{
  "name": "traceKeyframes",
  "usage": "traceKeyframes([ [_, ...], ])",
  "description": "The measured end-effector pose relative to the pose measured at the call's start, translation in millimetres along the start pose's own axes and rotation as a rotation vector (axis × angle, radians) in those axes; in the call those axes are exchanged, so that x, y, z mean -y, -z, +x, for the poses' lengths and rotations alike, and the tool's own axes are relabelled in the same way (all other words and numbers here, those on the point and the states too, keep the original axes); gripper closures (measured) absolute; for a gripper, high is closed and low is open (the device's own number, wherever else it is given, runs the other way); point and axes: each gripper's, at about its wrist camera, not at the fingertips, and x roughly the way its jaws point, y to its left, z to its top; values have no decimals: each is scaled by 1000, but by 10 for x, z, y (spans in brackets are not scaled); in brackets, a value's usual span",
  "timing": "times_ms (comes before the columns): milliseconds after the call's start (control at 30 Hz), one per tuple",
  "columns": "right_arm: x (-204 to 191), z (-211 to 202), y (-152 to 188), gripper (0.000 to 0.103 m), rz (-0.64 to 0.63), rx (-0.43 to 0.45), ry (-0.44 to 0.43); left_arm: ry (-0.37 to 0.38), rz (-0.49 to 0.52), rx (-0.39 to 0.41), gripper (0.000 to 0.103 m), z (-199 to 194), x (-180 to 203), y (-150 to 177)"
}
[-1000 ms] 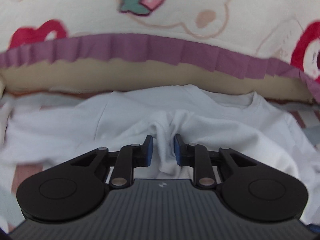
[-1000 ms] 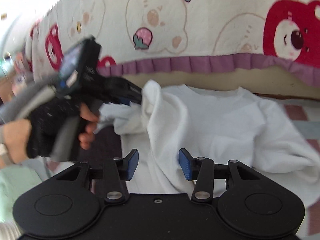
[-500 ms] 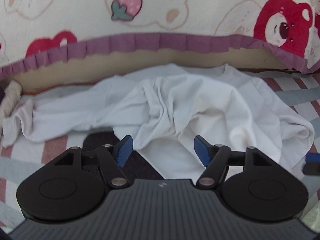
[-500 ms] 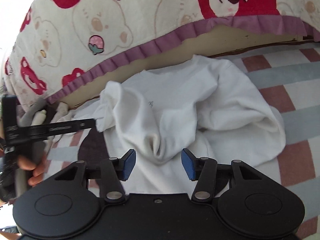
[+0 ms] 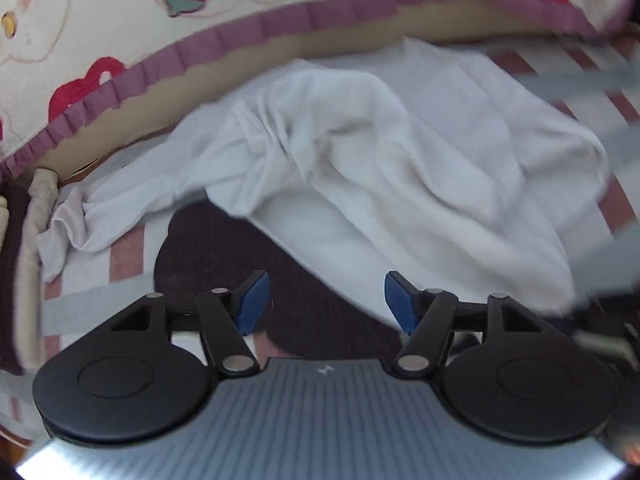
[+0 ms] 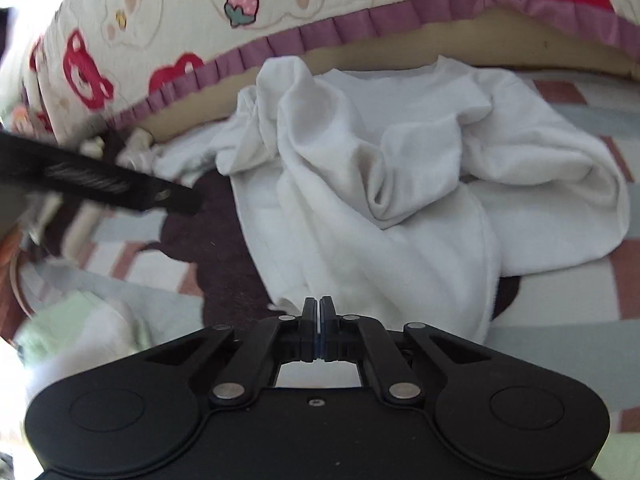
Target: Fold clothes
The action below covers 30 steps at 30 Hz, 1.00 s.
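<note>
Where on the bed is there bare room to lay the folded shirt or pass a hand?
Bare checked blanket lies right of and below the white shirt. The dark patch left of the shirt's hem is also free. It is crowded at the left, by the pale clothes and the left gripper.

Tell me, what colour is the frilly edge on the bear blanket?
Purple. The frilly edge shows best in the right wrist view.
</note>
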Motion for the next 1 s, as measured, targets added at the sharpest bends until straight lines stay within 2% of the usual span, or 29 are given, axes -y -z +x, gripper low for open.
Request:
traceKeyframes([
  [67,22,-29,3,99,31,4,-39,28,1,78,40,-375,41,137],
  [100,11,-29,-1,94,22,8,-22,32,25,108,40,-509,74,276],
  [133,-1,-28,-6,94,12,12,-2,45,37,125,40,-562,69,427],
  [233,-9,75,12,74,28,2,18,91,21,135,40,-486,-96,783],
  [267,-13,116,25,65,35,-4,20,89,-20,111,40,-372,-211,831],
  [333,-88,225,74,62,-24,-14,61,108,-178,50,40,-125,-528,869],
  [400,-117,317,66,56,-69,5,140,130,-332,1,40,116,-805,891],
  [433,-131,363,61,55,-92,16,180,141,-377,-6,40,222,-892,903],
  [467,-101,397,35,54,-75,25,181,152,-412,-8,40,323,-965,915],
  [500,-68,431,7,52,-55,35,181,160,-404,10,40,404,-996,917],
  [567,-44,447,16,56,-80,45,211,117,-239,107,39,565,-956,892],
  [600,-32,454,21,81,-94,50,227,98,-164,146,38,676,-955,859],
  [633,-21,461,26,97,-107,56,243,85,-100,182,38,795,-965,821],
  [667,-36,361,20,96,-124,92,260,73,-35,217,38,914,-975,783],
  [700,-53,189,-8,96,-124,147,271,113,-13,235,38,1013,-1051,723],
  [800,-107,-528,-153,97,-63,298,268,155,-74,280,37,1125,-1351,539],
  [833,-121,-742,-184,97,-38,321,244,192,-97,300,36,1125,-1438,495],
  [867,-142,-895,-208,97,-38,324,228,239,-117,320,35,1119,-1520,453],
  [967,-187,-1020,-185,97,-110,315,338,379,-171,335,27,1184,-1613,364],
  [1000,-110,-967,-169,97,-110,307,399,372,-156,347,26,1211,-1577,343],
])
